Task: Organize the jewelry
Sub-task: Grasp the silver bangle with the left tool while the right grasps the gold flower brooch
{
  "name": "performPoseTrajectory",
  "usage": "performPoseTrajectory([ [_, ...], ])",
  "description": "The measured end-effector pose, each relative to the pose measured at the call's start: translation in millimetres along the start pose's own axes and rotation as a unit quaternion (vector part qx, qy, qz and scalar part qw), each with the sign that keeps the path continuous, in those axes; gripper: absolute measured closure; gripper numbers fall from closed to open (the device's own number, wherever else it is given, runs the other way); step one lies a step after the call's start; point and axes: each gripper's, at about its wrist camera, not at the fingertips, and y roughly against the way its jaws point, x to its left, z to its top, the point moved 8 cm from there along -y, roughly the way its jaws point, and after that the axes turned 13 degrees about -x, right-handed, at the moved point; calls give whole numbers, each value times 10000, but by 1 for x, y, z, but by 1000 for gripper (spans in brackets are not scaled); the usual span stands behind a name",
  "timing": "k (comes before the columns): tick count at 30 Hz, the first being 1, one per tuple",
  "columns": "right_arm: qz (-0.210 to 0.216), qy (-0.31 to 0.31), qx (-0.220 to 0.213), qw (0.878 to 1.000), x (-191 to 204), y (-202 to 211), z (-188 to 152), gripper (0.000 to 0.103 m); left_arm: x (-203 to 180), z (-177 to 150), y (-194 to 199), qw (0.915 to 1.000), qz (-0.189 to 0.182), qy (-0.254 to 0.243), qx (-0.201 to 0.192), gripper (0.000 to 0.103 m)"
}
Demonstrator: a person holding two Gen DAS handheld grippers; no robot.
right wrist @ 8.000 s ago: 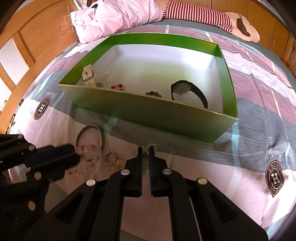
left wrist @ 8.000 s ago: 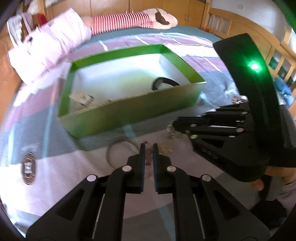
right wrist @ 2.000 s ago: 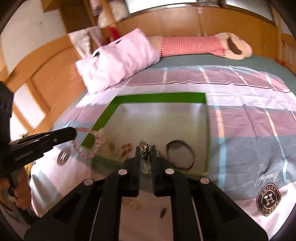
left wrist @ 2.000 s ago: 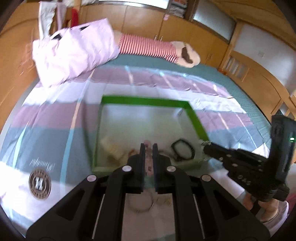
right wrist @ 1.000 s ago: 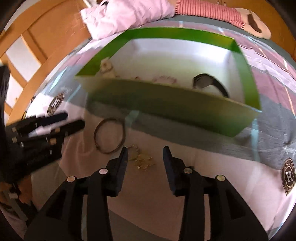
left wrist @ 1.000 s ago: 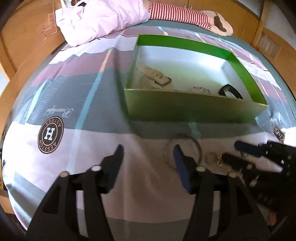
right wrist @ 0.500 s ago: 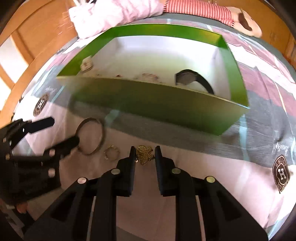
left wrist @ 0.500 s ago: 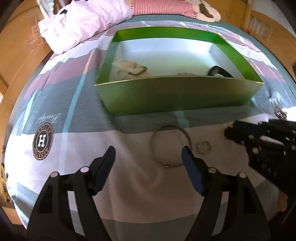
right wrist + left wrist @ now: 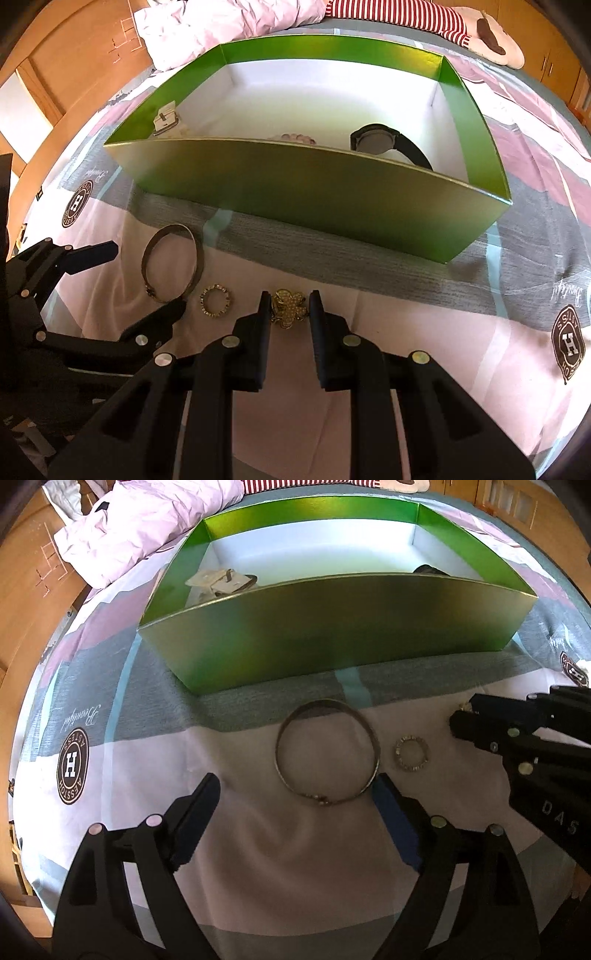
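Three loose pieces lie on the bed (image 9: pixel 155 760) in a row before the near wall of the green box (image 9: pixel 332 627), and each tool is lined up on a different one. Furthest left is the left tool (image 9: pixel 295 794), spread wide and holding nothing, with the silver bangle (image 9: pixel 328 752) lying flat just ahead of it and between its two fingers; the right finger's tip sits just beside the bangle's rim, the left finger well off to the other side. Next along is a small beaded ring (image 9: pixel 216 300), lying by itself between the two tools, with neither one around it. Then comes the gold flower brooch (image 9: pixel 289 307), flat on the sheet and framed closely by the narrowed but not yet clamped fingers of the right tool (image 9: pixel 287 308); whether the pads already touch it I cannot tell. My reading is that the brooch is the piece about to be taken, since it lies dead ahead of the right tool, which only has to close. The box stands straight beyond, already holding a black watch (image 9: pixel 384 142), a pink bead bracelet (image 9: pixel 295 138) and some pale carded pieces (image 9: pixel 166 120) in its left corner.
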Motion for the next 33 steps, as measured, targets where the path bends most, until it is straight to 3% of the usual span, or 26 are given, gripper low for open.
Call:
performPoseTrajectory([
  [2,1,1,0,10000,1,0,0,82,0,1,-1,9999,-136,99,17,25],
  [4,8,-6,-3,10000,0,1,0,82,-1,1,2,9993,-303,219,7,40],
  [6,13,-8,-2,10000,0,1,0,82,-3,2,3,9992,-358,166,-26,50],
  [9,16,-12,-10,10000,-1,1,1,82,-2,3,4,9990,-417,167,-18,50],
  [17,52,-165,-110,9998,-11,12,8,82,7,2,22,9959,-815,371,85,50],
  [19,60,-195,-103,9997,-12,13,8,82,8,-4,21,9957,-848,238,291,43],
  [25,22,-433,-111,9990,-22,17,12,79,16,-3,19,9959,-783,368,264,26],
  [30,-50,-979,-286,9948,-47,26,22,71,9,-5,15,9964,-763,272,260,20],
  [33,-16,-879,-194,9959,-43,23,19,70,4,-3,8,9971,-695,183,234,20],
])
